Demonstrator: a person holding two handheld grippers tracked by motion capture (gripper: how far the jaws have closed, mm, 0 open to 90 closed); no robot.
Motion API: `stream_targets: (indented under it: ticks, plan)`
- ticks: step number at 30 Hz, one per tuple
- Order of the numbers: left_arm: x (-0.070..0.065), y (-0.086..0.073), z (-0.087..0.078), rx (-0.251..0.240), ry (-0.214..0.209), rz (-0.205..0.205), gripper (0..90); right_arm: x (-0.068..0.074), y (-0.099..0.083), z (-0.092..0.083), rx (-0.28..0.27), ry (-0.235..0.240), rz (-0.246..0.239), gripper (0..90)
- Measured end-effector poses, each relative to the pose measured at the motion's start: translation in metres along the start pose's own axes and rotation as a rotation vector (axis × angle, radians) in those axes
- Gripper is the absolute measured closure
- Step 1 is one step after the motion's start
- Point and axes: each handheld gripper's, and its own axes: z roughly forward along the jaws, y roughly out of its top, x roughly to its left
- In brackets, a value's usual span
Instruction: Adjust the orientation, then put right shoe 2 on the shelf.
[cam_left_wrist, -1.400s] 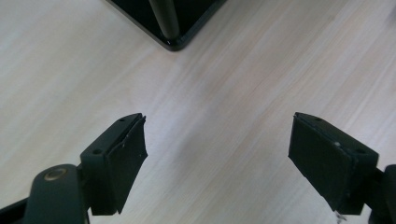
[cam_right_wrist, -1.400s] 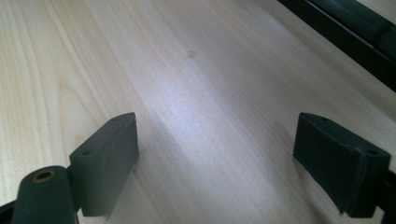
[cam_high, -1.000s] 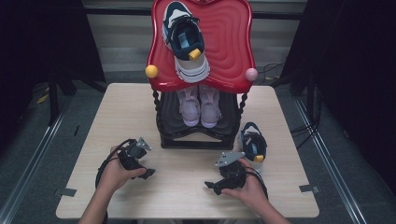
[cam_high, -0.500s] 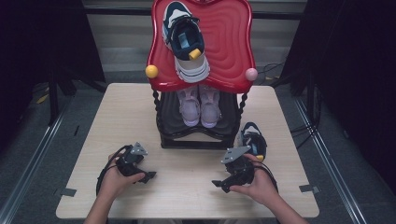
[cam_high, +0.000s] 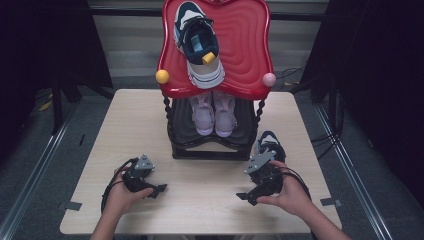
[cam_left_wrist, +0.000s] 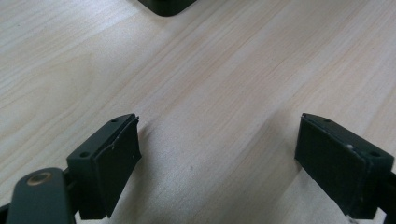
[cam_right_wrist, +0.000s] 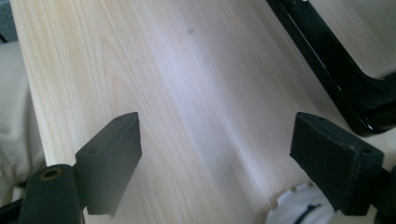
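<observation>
Sneakers are the matter of this work: one dark sneaker (cam_high: 199, 47) lies on the red top shelf (cam_high: 245, 45) of the shoe rack (cam_high: 212, 147), a pale pink pair (cam_high: 214, 112) stands on the lower black shelf, and a second dark sneaker (cam_high: 269, 146) lies on the surface (cam_high: 125, 115) just beside the right foot of the rack.

Compared with a second ago, the right hand-held gripper (cam_high: 248, 196) has come nearer to that loose sneaker and now sits just in front of it. Its jaws stand wide with nothing between them; in the right gripper view a white and dark edge, probably the sole of the sneaker (cam_right_wrist: 292, 210), shows low beside one jaw, but the picture is too blurred there to be sure. The left hand-held gripper (cam_high: 161, 189) has sunk a little toward the surface and its jaws have just been opening; they stand wide, with only bare wood between them.

This suggests that the right hand is preparing to take the loose sneaker, likely to set it beside its mate on the red shelf. The grasp is not yet made.
</observation>
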Motion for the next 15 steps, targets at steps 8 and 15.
stream_targets:
  ticks: [8, 15]
  plan:
    - [0.000, -0.006, 0.001, -0.053, 0.002, 0.010, 9.7, -0.011, -0.001, -0.027, 0.029, -0.004, -0.047, 16.0]
    - [0.000, -0.012, 0.002, -0.095, 0.002, 0.016, 8.8, -0.025, -0.005, -0.050, 0.041, -0.033, -0.046, 16.0]
